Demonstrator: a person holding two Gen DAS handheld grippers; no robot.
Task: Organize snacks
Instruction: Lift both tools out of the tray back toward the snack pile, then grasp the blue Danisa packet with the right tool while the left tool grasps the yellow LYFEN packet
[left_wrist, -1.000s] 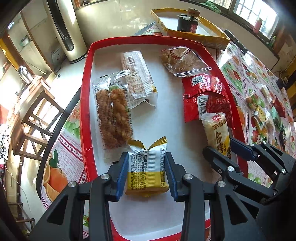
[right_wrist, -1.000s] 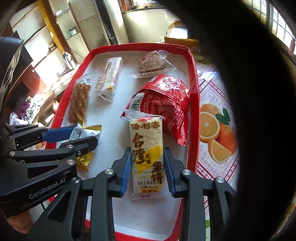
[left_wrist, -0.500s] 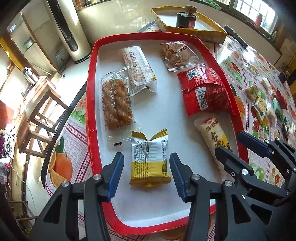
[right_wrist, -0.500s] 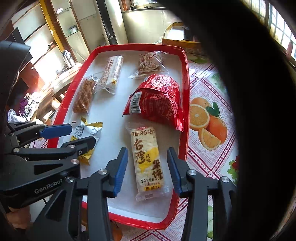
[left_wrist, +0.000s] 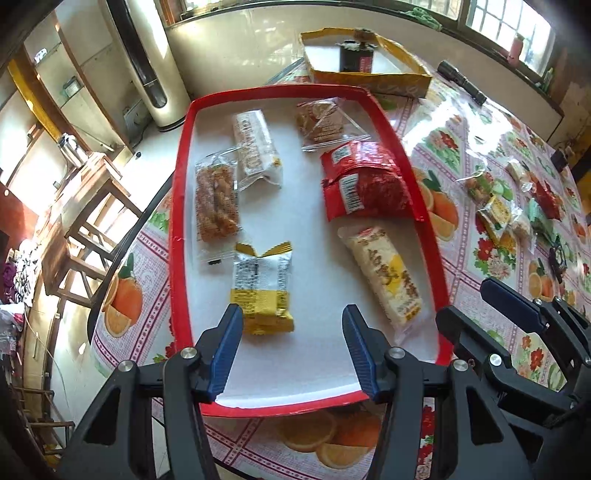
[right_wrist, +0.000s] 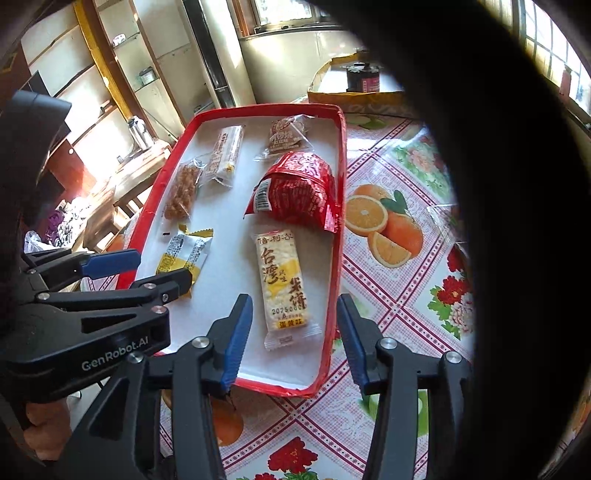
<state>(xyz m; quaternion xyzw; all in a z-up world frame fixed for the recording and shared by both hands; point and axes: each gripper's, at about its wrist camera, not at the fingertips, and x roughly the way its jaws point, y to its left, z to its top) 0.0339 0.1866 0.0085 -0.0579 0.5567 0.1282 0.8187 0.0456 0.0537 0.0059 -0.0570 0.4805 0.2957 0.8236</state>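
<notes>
A red-rimmed tray (left_wrist: 177, 206) (right_wrist: 341, 155) holds several snack packs. A yellow-and-white pack (left_wrist: 263, 288) (right_wrist: 186, 253) lies near the tray's front left. A white rice-cracker pack (left_wrist: 384, 275) (right_wrist: 282, 284) lies at the front right. A red bag (left_wrist: 364, 182) (right_wrist: 295, 192), a twist-snack pack (left_wrist: 216, 199), a white bar (left_wrist: 255, 147) and a clear-wrapped cake (left_wrist: 323, 120) lie further back. My left gripper (left_wrist: 291, 328) is open and empty, just behind the yellow pack. My right gripper (right_wrist: 295, 317) is open and empty, astride the rice-cracker pack's near end.
A yellow cardboard box (left_wrist: 369, 79) with a dark jar stands behind the tray. A black flashlight (left_wrist: 461, 81) and several loose snacks (left_wrist: 509, 206) lie on the fruit-print tablecloth to the right. Wooden stools (left_wrist: 88, 221) stand left of the table.
Both grippers have opened, let go of their packs and pulled back and up. The yellow pack and the rice-cracker pack now lie free on the tray.
</notes>
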